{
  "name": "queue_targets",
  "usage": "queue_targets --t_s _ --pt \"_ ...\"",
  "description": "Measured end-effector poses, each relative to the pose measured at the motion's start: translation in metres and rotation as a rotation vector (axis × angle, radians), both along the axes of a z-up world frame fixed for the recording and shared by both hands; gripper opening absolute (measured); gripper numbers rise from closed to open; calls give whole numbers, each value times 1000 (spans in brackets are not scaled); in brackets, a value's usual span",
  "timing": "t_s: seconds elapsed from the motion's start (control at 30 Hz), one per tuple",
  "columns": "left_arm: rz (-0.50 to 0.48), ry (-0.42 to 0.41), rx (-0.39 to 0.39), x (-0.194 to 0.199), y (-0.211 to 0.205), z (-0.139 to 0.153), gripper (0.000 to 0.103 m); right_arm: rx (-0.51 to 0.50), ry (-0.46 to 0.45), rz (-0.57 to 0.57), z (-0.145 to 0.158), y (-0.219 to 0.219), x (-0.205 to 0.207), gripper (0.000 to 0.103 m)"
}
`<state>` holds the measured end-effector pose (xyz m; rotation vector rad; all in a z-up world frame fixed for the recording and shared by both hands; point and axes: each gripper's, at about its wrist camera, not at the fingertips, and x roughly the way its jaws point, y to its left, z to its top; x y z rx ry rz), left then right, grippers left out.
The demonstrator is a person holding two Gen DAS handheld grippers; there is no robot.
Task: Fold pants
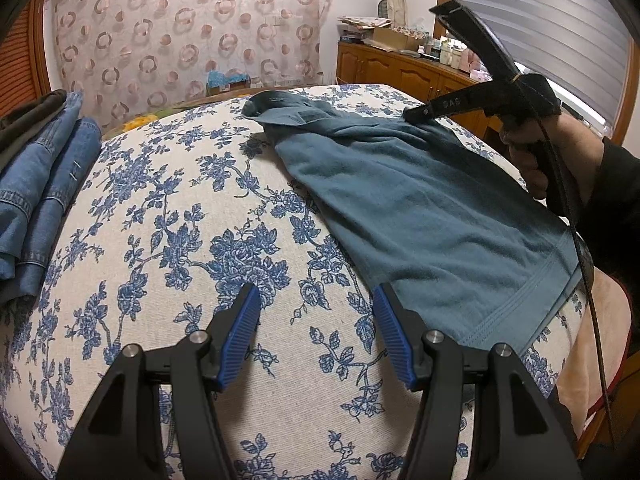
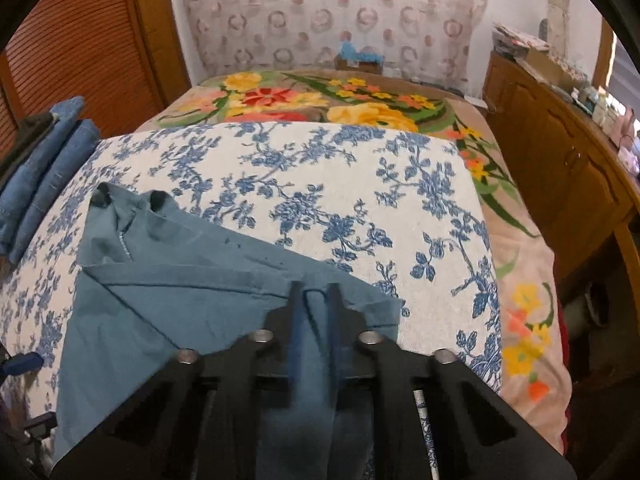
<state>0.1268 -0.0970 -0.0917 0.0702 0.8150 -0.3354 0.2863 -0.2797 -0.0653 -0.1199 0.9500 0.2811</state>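
Note:
Teal pants [image 1: 420, 208] lie spread on the blue-flowered sheet [image 1: 180, 216], waistband end far from me and hem end near. My left gripper [image 1: 316, 292] stands open just over the sheet with nothing between its blue pads [image 1: 240, 332]. Its right finger sits at the edge of the hem. A hand holds my right gripper [image 1: 412, 114] with its tip down on the far part of the pants. In the right wrist view the right gripper [image 2: 316, 296] is shut on a raised fold of the teal pants [image 2: 192, 296].
A stack of folded blue jeans [image 1: 44, 184] lies at the sheet's left edge, seen also as the jeans [image 2: 44, 172]. Beyond the sheet lies a bright flowered blanket [image 2: 320, 100]. A wooden cabinet [image 2: 560, 168] runs along the right side of the bed.

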Motion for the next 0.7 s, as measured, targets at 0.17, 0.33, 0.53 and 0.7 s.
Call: queue_targets --t_s 0.17,0.33,0.53,0.7 --pt "-1 0 3 0 0 0 59 -8 -96 -14 18 -4 -8 1" --pt "-1 -1 5 0 0 0 59 -43 -97 -90 20 -20 0 1" --pt "-1 -1 6 0 -1 0 59 -86 -72 -117 7 -25 3 1" --pt "-1 -1 6 0 -1 0 59 -109 -66 -135 2 -27 4 1"
